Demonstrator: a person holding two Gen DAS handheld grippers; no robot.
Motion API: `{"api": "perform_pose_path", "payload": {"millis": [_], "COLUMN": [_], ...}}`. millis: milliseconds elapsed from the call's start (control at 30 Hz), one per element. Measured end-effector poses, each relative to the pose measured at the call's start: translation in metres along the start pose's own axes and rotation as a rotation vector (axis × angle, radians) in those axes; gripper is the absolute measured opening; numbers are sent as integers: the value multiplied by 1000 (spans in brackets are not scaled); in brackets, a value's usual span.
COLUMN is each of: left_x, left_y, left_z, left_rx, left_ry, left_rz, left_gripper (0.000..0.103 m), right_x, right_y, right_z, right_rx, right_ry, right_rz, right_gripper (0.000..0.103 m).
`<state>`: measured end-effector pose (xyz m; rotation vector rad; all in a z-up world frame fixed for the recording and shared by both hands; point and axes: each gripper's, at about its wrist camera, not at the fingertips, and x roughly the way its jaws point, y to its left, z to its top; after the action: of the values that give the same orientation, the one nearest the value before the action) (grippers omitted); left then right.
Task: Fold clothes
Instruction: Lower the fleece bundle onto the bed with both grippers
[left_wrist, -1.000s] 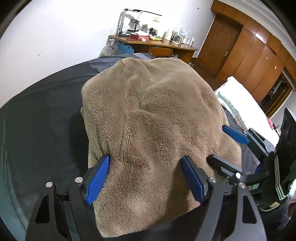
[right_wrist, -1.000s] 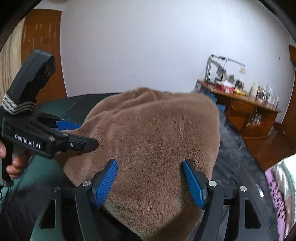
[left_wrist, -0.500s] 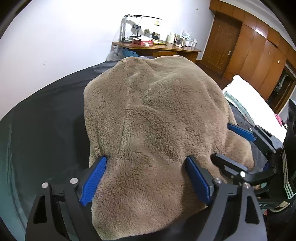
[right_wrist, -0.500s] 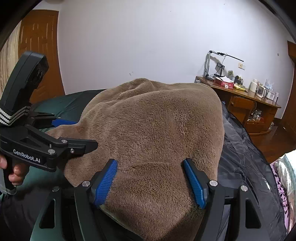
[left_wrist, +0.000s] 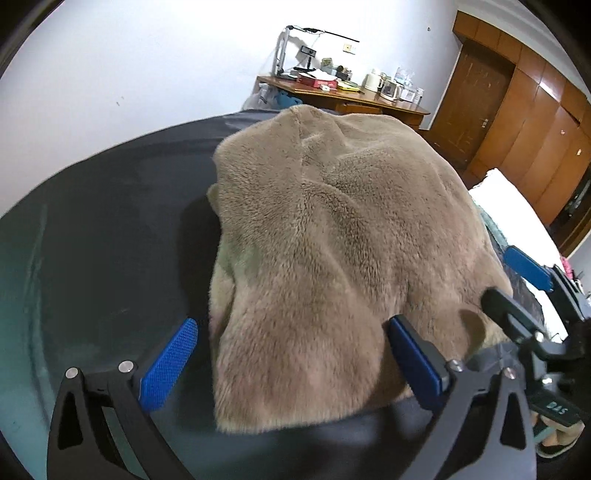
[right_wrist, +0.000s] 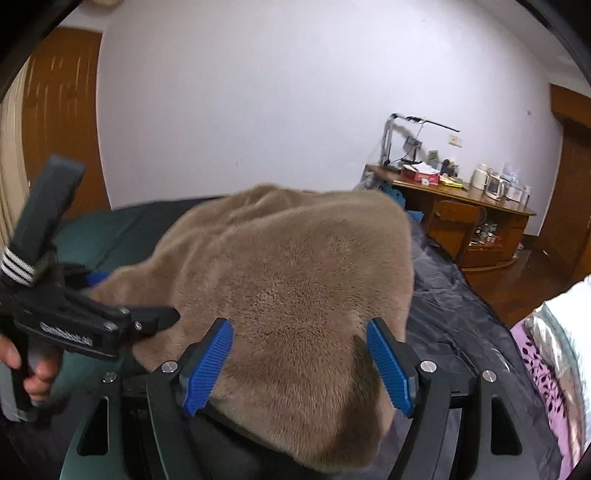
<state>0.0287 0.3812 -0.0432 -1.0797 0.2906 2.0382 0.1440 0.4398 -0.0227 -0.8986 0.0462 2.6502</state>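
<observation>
A brown fleece garment lies folded in a thick pile on a dark cloth-covered surface. My left gripper is open, its blue pads on either side of the pile's near edge, not pinching it. My right gripper is open too, with the fleece lying between its pads. The right gripper also shows at the right of the left wrist view, and the left gripper at the left of the right wrist view, both at the pile's edges.
A wooden desk with a lamp, kettle and clutter stands against the white wall beyond the surface. Wooden wardrobe doors are at the right. A white and floral bedding pile lies to the right.
Both grippers have drawn back from the fleece pile, and the left one has shifted left so its left pad now stands off the cloth. The pile rests lower and flatter.
</observation>
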Motion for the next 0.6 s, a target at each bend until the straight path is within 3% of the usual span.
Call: {"api": "perform_pose_path", "payload": {"millis": [200,333,600], "left_x": [-25,-24,-2], "left_y": [-13,-22,-15], "left_z": [-18,-26,-35], "left_rx": [79,133,115], "left_ry": [-49,-50,15], "left_rz": [66,101,71], "left_gripper": [102,102,102], "right_x": [-26,-16,3], "right_y": [5,6,10], "right_z": [-8,-15,-16], "right_rx": [-1,-2,-6], "right_ry": [-21,28,75], "right_rz": [-32,-45,-106], "right_gripper": [77,77,81]}}
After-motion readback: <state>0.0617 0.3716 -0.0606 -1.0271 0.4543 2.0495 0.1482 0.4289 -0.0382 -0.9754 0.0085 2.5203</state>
